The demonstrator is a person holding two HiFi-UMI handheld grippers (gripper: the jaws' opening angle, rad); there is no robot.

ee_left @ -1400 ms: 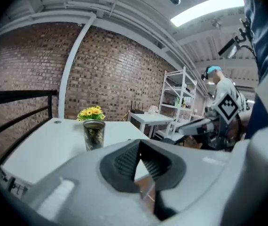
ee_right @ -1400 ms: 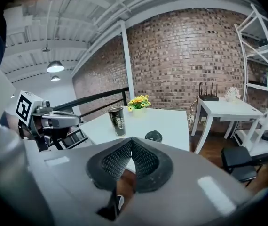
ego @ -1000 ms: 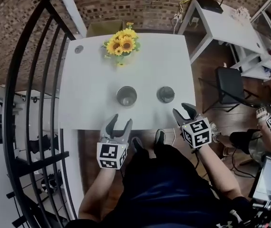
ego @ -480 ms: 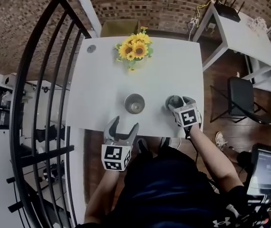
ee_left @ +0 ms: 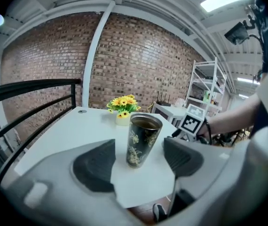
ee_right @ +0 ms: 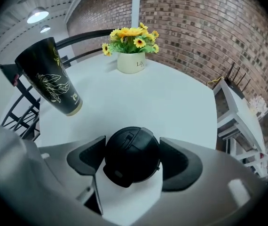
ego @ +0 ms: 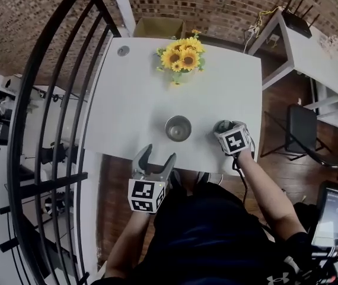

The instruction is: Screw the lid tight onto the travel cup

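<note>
The tall black metal travel cup with gold flower print [ego: 178,127] stands upright and uncovered near the front edge of the white table [ego: 139,88]. The round black plastic lid [ee_right: 131,157] lies just to its right, apart from it; neither has moved on the table since a second ago. The right gripper [ego: 227,129], which then hung off the table's near edge beside the lid, now sits over the lid. Its jaws stand on either side of the lid and are opening, not clamping it. The left gripper [ego: 156,156] remains off the near edge, its jaws apart, wider than before, with nothing between them. The cup stands beyond them.
</note>
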